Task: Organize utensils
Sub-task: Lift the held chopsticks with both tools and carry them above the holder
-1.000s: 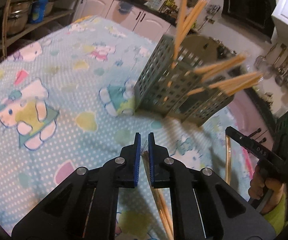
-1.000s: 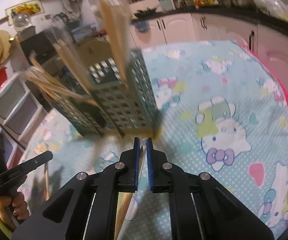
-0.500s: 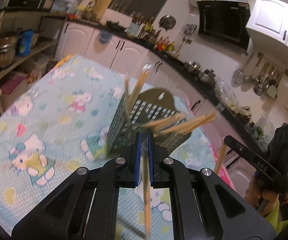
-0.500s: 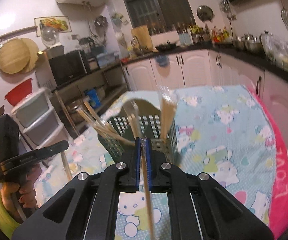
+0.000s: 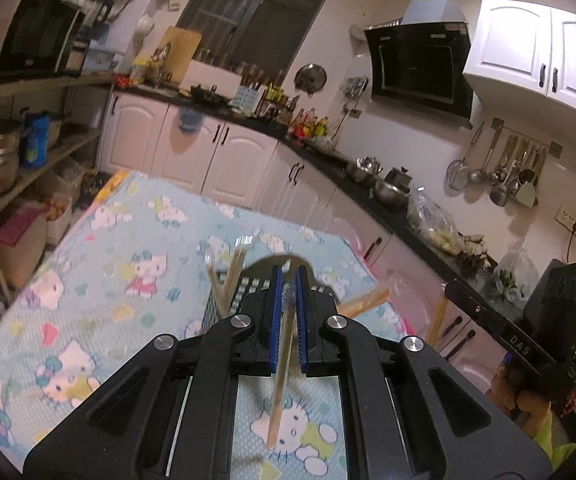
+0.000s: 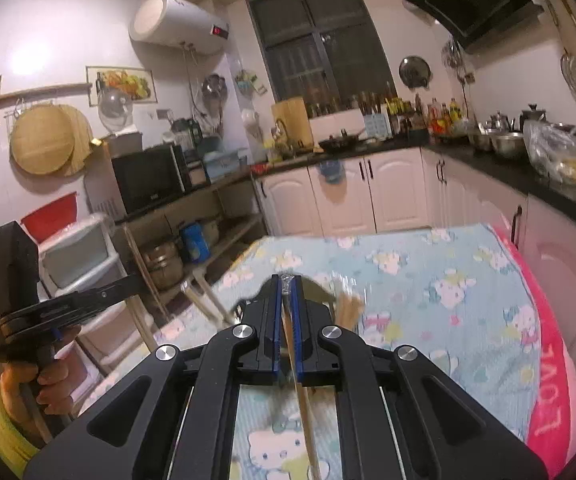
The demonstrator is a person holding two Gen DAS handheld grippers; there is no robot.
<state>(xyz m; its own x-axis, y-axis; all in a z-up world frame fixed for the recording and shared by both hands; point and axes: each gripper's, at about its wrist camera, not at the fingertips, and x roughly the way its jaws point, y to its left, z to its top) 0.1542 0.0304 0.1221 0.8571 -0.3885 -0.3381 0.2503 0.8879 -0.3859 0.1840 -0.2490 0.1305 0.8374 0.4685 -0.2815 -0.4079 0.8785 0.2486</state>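
- Left gripper (image 5: pixel 286 280), fingers (image 5: pixel 275 312) nearly closed, clamps a pair of pale wooden chopsticks (image 5: pixel 280 372) in a clear plastic sleeve; the pair hangs steeply down between the blue pads, its lower end above the cartoon-cat tablecloth (image 5: pixel 136 256).
- Right gripper (image 6: pixel 286 285), fingers (image 6: pixel 276 320) likewise pinched almost together, grips a second sleeved chopstick pair (image 6: pixel 301 392) that slants down and toward the camera over the same cloth.
- Both pairs are held in the air above the table, just near of the grey-green perforated utensil holder (image 5: pixel 228 300), which sits mid-table and is mostly hidden behind the fingers in both views.
- The holder carries more sleeved chopsticks (image 5: pixel 234 270): some stand nearly upright at its left side, others (image 5: pixel 365 300) lean out low to the right. How its compartments divide cannot be told.
- In the right wrist view, blurred chopstick ends (image 6: pixel 347 308) show just right of the fingers, and others (image 6: pixel 208 300) splay out to the left.
- A pink cloth border (image 6: pixel 551 380) edges the table's right side.
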